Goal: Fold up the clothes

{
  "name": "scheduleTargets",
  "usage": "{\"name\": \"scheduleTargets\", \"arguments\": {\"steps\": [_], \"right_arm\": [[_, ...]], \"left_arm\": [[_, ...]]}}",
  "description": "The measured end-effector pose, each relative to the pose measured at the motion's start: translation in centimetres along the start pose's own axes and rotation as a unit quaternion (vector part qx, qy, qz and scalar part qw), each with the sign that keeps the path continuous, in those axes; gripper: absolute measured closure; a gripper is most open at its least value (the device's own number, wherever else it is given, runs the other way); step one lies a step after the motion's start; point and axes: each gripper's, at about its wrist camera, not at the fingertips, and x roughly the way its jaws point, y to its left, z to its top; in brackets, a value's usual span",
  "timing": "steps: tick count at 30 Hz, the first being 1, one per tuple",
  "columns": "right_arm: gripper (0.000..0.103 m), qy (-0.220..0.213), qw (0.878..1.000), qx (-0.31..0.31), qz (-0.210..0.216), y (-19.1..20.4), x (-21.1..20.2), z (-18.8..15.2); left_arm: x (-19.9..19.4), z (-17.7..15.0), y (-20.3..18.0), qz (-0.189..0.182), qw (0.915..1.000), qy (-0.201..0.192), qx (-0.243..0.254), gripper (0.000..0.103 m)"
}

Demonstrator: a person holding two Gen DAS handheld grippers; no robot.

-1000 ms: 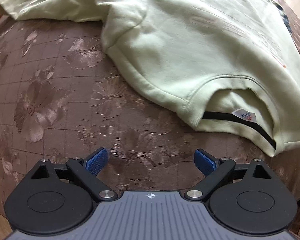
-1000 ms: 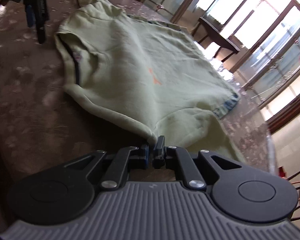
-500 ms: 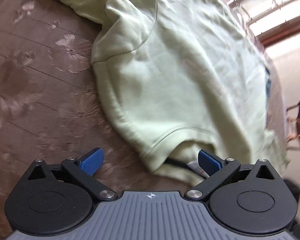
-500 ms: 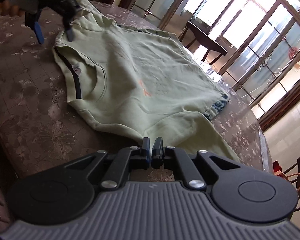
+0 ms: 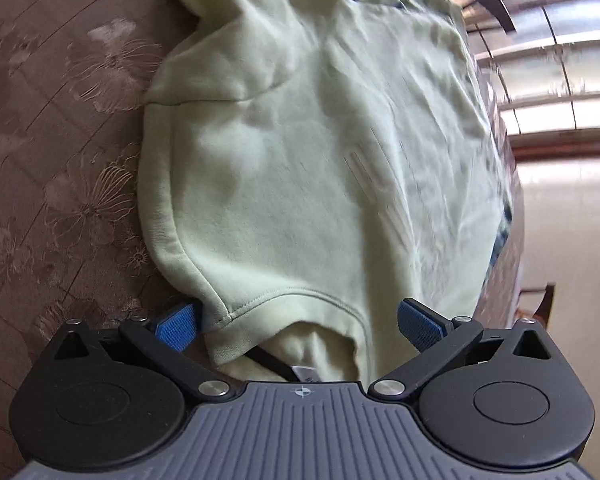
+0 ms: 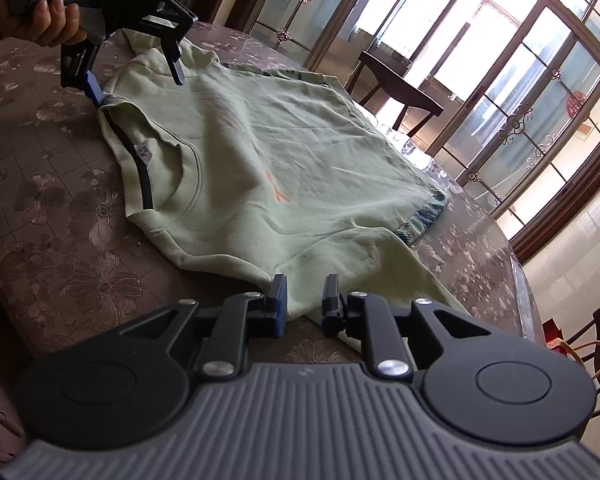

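Lying flat: shirt [image 6: 284, 160] on floral table [image 6: 60, 240]; chair [image 6: 400, 88] beyond.

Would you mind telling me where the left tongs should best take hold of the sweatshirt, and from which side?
Probably the shoulder edge beside the collar, from the neck end. The sweatshirt lies flat there, its thick rim already between the open left tongs, one finger just outside that edge.

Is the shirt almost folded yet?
Not yet, it has hardly begun. The green shirt lies spread flat on the table, with no fold made. The left gripper is open around the collar; the right gripper is open at a sleeve. Grabbing and all the folding are left.
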Motion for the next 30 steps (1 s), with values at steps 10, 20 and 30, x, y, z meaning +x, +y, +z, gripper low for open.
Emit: {"name": "scheduleTargets", "arguments": {"steps": [10,20,30], "right_arm": [[0.068,-0.031,0.999,-0.006,0.032,0.0,0.7,0.7],[0.05,-0.079,0.984,-0.047,0.154,3.7,2.5,2.5],[0.05,-0.095,0.98,-0.069,0.161,7.9,5.5,3.3]], "left_arm": [[-1.0,-1.0,4.1,-0.036,0.995,-0.027,-0.09,0.085],[-3.9,-1.5,3.1,-0.047,0.993,-0.086,-0.067,0.091],[-4.8,0.4,-0.9,-0.093,0.9895,-0.089,-0.066,0.092]]}}
